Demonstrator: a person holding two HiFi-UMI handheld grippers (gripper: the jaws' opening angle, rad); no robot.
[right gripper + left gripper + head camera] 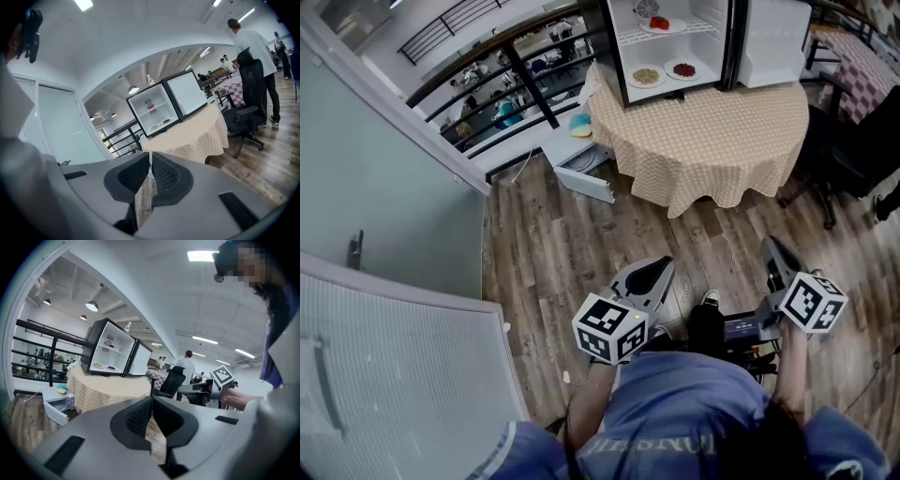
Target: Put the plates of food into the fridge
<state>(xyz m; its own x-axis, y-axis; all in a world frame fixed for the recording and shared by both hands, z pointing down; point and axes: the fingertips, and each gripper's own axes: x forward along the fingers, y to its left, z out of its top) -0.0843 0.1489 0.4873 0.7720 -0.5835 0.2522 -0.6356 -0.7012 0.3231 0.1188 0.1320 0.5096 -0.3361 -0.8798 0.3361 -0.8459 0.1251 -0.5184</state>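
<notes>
Left gripper [151, 400]: jaws drawn together, tips meeting, nothing between the pads. It is held low at the person's front, over wood floor [553, 253], touching nothing.

Right gripper [150, 157]: jaws likewise closed tip to tip and empty. It is held beside the left one and points the same way.

Head view: both grippers are near the person's body, left [660, 266] and right [769, 247], well apart from the table.

Fridge [675, 42]: small and black, standing on a round table [703, 131] with a beige checked cloth. Its door [773, 42] is swung open to the right.

Inside, lower shelf: plate of pale food [647, 76] and plate of dark red food [683, 69], side by side. Upper shelf: plate of red food [659, 24].

Both gripper views face the open fridge from a distance, across bare floor.

Black office chair [246, 115] stands right of the table, with a person in a white shirt [253, 42] behind it.
</notes>
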